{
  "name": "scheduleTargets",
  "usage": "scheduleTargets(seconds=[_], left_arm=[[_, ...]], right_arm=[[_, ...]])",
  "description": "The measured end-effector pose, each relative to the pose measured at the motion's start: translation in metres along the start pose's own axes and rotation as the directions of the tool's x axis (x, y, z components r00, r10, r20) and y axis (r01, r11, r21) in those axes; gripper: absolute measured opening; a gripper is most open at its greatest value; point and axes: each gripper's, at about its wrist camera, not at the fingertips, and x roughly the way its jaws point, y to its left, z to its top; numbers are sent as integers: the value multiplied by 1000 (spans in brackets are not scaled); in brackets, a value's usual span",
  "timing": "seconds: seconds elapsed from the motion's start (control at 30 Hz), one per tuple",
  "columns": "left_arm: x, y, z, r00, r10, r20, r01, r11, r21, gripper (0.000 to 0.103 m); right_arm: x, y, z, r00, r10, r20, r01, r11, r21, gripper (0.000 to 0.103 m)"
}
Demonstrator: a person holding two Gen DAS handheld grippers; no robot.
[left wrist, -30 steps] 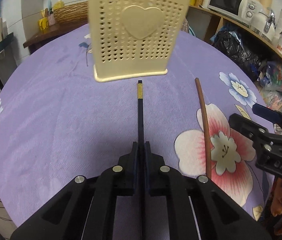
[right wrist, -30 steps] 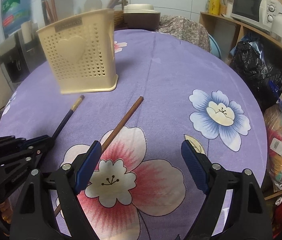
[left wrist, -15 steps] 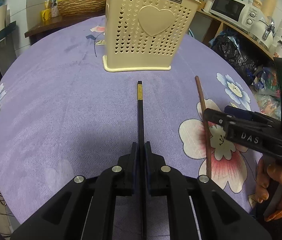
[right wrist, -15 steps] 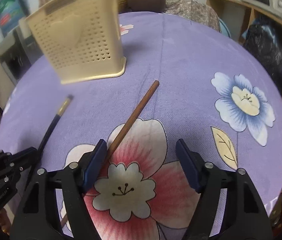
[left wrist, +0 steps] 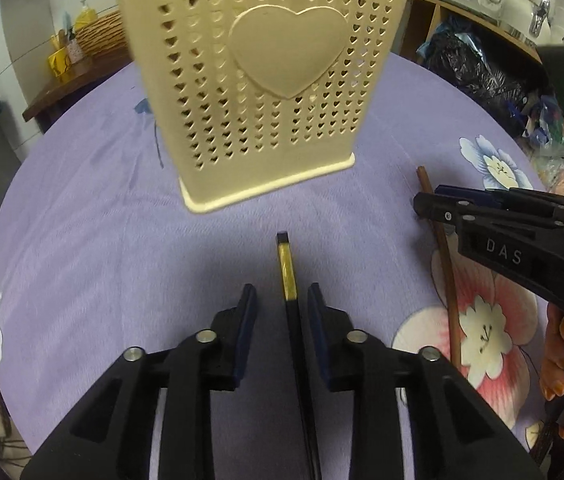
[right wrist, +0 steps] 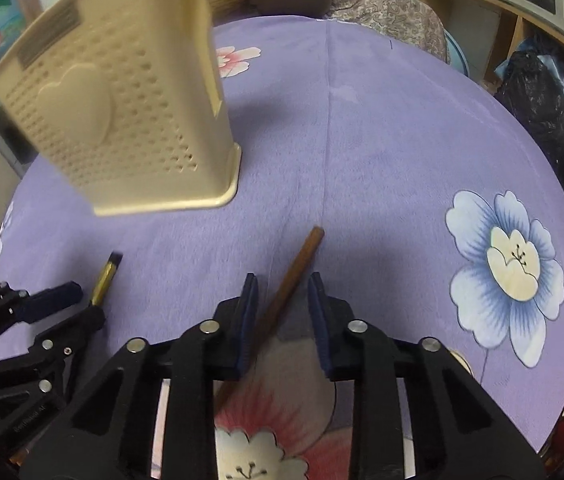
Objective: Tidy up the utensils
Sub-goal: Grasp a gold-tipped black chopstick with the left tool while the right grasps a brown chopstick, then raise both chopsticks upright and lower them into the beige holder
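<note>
On purple floral cloth (right wrist: 382, 128): left gripper (left wrist: 277, 304) jaws opening, black chopstick (left wrist: 288, 280) between, unpinched; right gripper (right wrist: 282, 300) closing round brown chopstick (right wrist: 294, 272) (cream holder (left wrist: 257, 80) beyond).

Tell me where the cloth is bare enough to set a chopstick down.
Free: the purple cloth right of the cream holder, up to the blue flower; also left of the black chopstick. Crowded: the near strip, where both grippers straddle the black and brown chopstick.

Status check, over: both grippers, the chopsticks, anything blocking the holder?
Left gripper jaws opening, black chopstick between. Right gripper closing around brown chopstick. Cream holder ahead, nothing between.
</note>
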Motion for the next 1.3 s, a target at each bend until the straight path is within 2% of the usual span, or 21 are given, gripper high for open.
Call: scheduleTargets(seconds=[0.07, 0.13, 0.53, 0.83, 1.07, 1.3], left_arm=[[5, -2, 8, 1000, 10, -9, -10, 1000, 6, 13], [7, -5, 11, 1000, 15, -12, -15, 1000, 17, 9], [8, -11, 9, 999, 37, 20, -38, 999, 26, 9], [-4, -1, 2, 998, 1, 64, 0, 1000, -20, 9], [-48, 10, -5, 984, -45, 175, 57, 996, -63, 8], [-106, 18, -9, 948, -78, 309, 108, 991, -82, 8]], right_arm=[[3, 0, 6, 1000, 8, -3, -8, 1000, 29, 15], [6, 2, 9, 1000, 14, 0, -14, 999, 40, 14], [9, -2, 13, 999, 49, 11, -50, 996, 76, 13], [-8, -12, 7, 987, 150, 62, -156, 981, 116, 12], [-54, -18, -3, 947, 277, 163, -295, 950, 102, 10], [-117, -12, -14, 885, 385, 263, -402, 915, 15, 9]])
